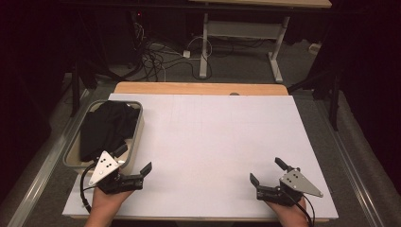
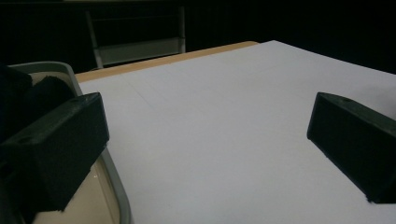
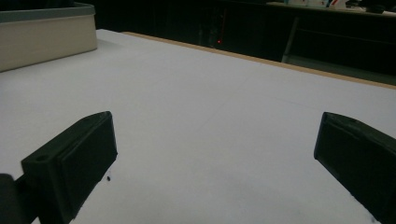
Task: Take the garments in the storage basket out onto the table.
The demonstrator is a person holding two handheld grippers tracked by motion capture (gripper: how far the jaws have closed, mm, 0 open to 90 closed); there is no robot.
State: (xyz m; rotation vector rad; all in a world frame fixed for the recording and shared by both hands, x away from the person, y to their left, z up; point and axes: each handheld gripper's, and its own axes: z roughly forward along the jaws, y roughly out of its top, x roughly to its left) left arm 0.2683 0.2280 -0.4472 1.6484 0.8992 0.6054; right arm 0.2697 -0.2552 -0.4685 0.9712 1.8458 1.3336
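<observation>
A grey-rimmed beige bin (image 1: 138,126) stands at the left edge of the white board (image 1: 213,137) and holds a crumpled black cloth (image 1: 106,127). My left gripper (image 1: 135,158) rests open on the board at the bin's near right corner, one finger close against the bin wall. In the left gripper view the bin's rim (image 2: 114,179) and the cloth (image 2: 32,93) sit beside the left finger, and the left gripper (image 2: 210,140) has nothing between its fingers. My right gripper (image 1: 265,170) lies open near the front right of the board, empty (image 3: 215,154). The bin (image 3: 46,32) appears far off.
The board lies on a wooden table whose far edge (image 1: 198,88) shows beyond it. Behind stand another table's white legs (image 1: 204,47) and tangled floor cables (image 1: 156,59). The surroundings are dark. A small dark speck (image 3: 108,178) marks the board by the right gripper.
</observation>
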